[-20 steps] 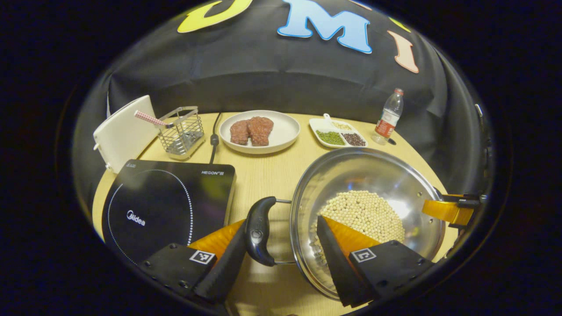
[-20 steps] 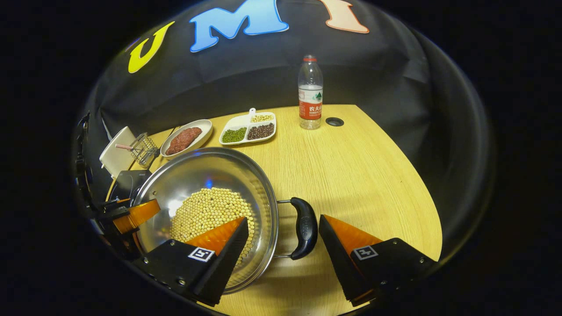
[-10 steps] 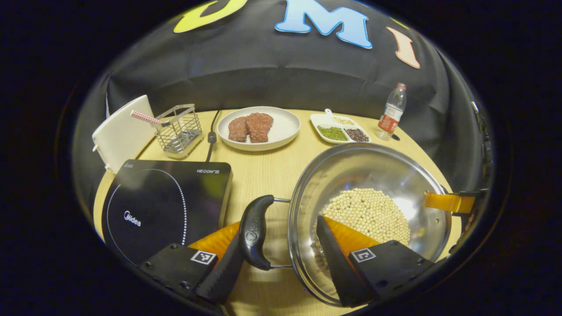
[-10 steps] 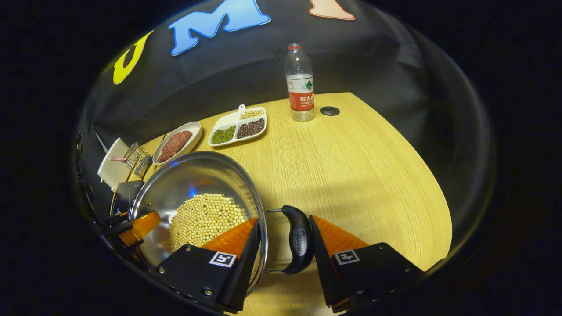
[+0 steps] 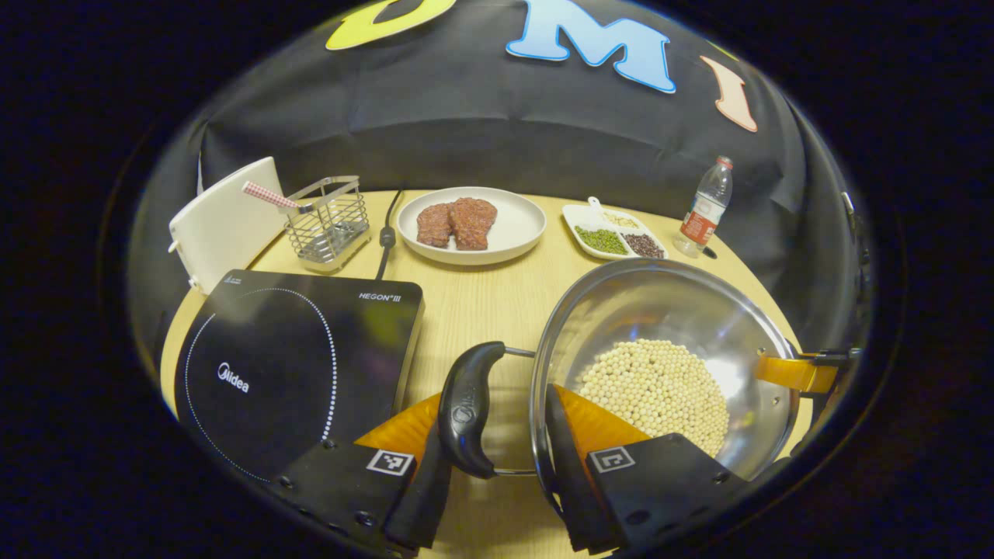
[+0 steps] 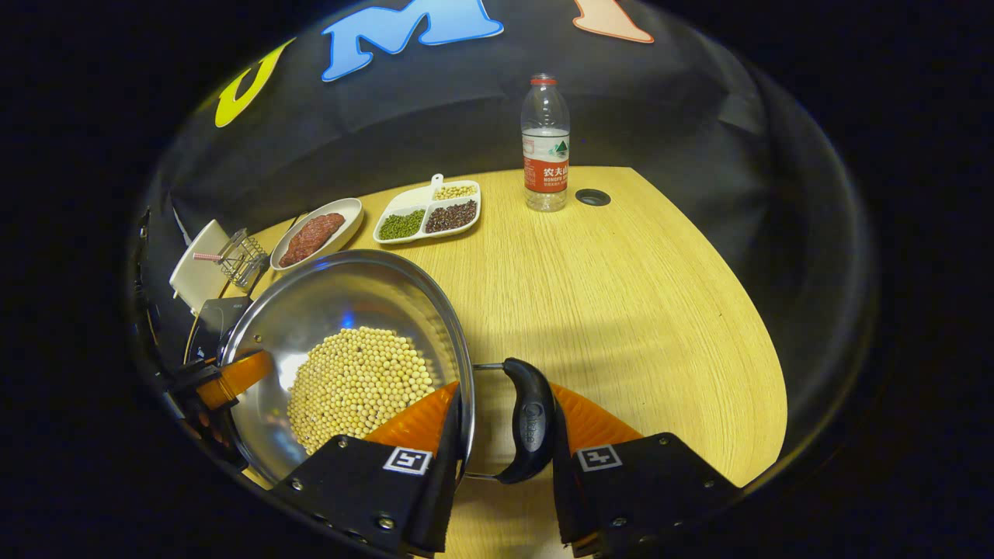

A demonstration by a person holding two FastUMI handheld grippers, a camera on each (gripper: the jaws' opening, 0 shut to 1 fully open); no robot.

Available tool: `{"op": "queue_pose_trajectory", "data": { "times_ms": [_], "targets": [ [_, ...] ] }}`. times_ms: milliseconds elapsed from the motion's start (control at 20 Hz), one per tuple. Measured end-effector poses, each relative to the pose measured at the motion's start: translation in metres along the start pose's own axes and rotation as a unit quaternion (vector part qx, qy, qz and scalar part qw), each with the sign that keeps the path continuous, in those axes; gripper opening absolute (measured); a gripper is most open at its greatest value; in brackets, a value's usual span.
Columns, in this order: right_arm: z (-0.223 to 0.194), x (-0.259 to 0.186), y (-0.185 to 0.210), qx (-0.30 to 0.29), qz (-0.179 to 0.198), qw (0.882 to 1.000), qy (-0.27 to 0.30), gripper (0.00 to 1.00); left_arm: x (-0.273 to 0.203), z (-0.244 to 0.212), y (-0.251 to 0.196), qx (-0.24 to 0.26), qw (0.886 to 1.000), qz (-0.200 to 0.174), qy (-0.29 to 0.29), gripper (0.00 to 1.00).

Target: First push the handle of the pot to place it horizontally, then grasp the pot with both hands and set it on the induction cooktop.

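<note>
Two handles are sticking out level from the pot (image 5: 660, 334), one on each side, and each gripper is closing over one of them. The pot is sitting on the table (image 6: 621, 295), just right of the cooktop (image 5: 295, 357) and not on it, with a heap of pale beans (image 5: 660, 388) lying in its bottom. In the left gripper view, the left gripper (image 5: 497, 473) is bracketing the left handle (image 5: 466, 407): one finger is touching the handle's outer side and the other is lying inside the rim against the pot wall. In the right gripper view, the right gripper (image 6: 501, 458) is doing the same on the right handle (image 6: 532, 419), with its jaws drawn in tight around handle and rim. Farther back, a plate (image 5: 520, 225) is holding meat, a divided dish (image 5: 578, 217) is holding beans, and a bottle (image 6: 546, 144) is standing upright. A wire basket (image 5: 330, 225) is sitting behind the cooktop, beside a white board (image 5: 221, 225).
</note>
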State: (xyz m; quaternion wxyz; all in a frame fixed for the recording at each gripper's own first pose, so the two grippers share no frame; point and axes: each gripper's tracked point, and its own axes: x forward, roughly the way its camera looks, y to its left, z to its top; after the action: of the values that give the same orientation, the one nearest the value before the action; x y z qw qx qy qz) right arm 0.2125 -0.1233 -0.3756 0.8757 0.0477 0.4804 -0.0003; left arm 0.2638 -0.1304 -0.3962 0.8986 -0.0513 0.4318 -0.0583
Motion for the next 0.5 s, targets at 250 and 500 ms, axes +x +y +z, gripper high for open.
{"op": "queue_pose_trajectory", "data": {
  "times_ms": [250,500],
  "targets": [
    [0.003,-0.009,-0.003,0.0,-0.008,1.0,-0.007,0.53,-0.004,0.006,-0.002,0.012,1.0,0.002,-0.009,0.64],
    [0.012,-0.028,-0.009,0.006,-0.007,1.0,-0.022,0.53,-0.024,0.025,-0.016,0.019,0.999,0.0,-0.03,0.68]
  ]
}}
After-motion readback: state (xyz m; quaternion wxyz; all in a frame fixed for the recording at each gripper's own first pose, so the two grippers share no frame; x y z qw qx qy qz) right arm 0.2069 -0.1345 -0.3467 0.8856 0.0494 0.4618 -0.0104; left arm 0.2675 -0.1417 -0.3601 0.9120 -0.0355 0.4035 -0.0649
